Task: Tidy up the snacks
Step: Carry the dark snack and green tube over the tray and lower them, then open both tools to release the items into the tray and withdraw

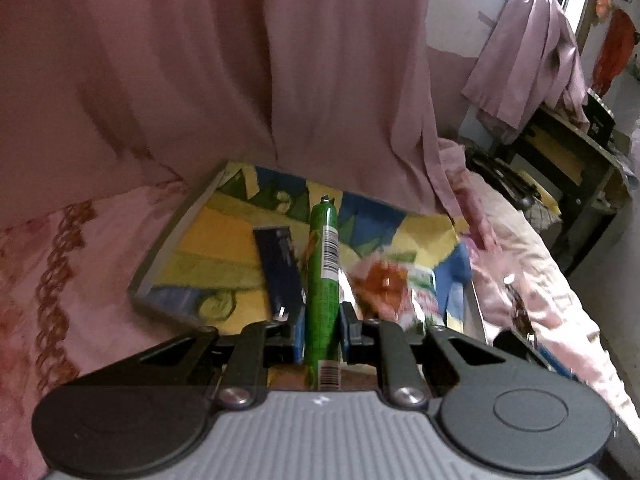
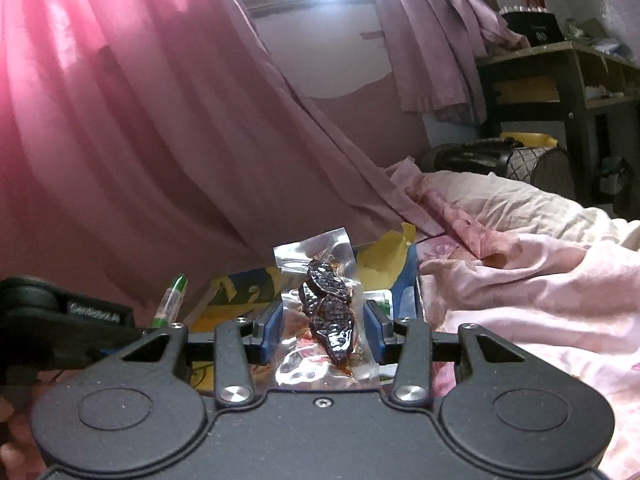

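Left gripper [image 1: 322,330] is clamped on a green sausage stick [image 1: 321,280] above the colorful board [image 1: 208,236]; right gripper [image 2: 324,330] pinches a clear vacuum pack of dark meat [image 2: 326,308].

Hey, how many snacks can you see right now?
4. A green sausage held in the left tool, a clear meat pack in the right tool, and a dark bar and a blurred red-and-white packet on the tray. More may be hidden.
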Demonstrator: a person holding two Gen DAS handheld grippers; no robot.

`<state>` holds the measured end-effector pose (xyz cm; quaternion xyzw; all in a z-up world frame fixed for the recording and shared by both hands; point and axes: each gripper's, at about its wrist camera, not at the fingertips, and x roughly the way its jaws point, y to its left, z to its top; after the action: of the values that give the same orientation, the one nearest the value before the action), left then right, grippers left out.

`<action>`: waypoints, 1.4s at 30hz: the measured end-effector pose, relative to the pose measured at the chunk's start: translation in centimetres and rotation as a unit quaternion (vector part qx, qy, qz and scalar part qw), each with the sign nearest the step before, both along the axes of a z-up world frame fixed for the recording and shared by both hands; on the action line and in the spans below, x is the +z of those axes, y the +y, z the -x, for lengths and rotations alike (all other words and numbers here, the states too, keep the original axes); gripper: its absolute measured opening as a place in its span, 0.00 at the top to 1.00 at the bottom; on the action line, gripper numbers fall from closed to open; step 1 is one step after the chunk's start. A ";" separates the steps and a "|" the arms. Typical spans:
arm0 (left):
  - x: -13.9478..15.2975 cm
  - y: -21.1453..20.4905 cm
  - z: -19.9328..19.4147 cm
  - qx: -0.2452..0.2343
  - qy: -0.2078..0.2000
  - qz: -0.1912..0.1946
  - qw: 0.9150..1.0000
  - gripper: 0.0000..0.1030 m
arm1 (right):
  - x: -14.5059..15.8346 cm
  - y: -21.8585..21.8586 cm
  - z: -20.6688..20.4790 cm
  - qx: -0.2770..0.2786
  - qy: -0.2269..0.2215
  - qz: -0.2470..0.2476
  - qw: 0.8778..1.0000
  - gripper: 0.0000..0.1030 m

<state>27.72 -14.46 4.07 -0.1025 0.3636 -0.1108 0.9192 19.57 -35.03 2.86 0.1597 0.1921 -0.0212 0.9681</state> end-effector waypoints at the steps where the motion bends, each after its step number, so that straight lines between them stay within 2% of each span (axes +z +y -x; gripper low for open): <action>1: -0.2 -0.2 -0.8 0.001 -0.003 0.000 1.000 0.82 | -0.2 -0.1 -0.5 0.000 -0.003 0.003 1.000 0.56; 8: -2.0 -1.8 -5.0 0.018 -0.005 -0.013 1.000 0.82 | -1.6 -0.2 -4.0 -0.001 -0.024 0.031 0.999 0.56; 15: -4.6 -1.9 -7.2 0.041 0.011 -0.017 0.999 0.82 | -3.7 -0.6 -6.1 0.002 -0.002 0.037 0.999 0.56; 20: -5.7 -1.7 -7.5 0.052 0.019 -0.007 0.998 0.82 | -4.6 -0.8 -6.8 0.001 0.011 0.044 0.999 0.56; 32: -7.2 -2.0 -7.5 0.046 0.034 -0.012 0.998 0.82 | -6.0 -1.0 -8.1 -0.002 0.044 0.036 0.998 0.56; 42: -7.5 -1.9 -7.4 0.046 0.033 -0.013 0.998 0.82 | -6.4 -1.0 -8.5 -0.001 0.055 0.032 0.998 0.55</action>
<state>35.14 -16.39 -3.43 -0.1110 0.3896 -0.0600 0.9123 28.02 -36.04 -3.58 0.1278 0.2438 -0.0369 0.9607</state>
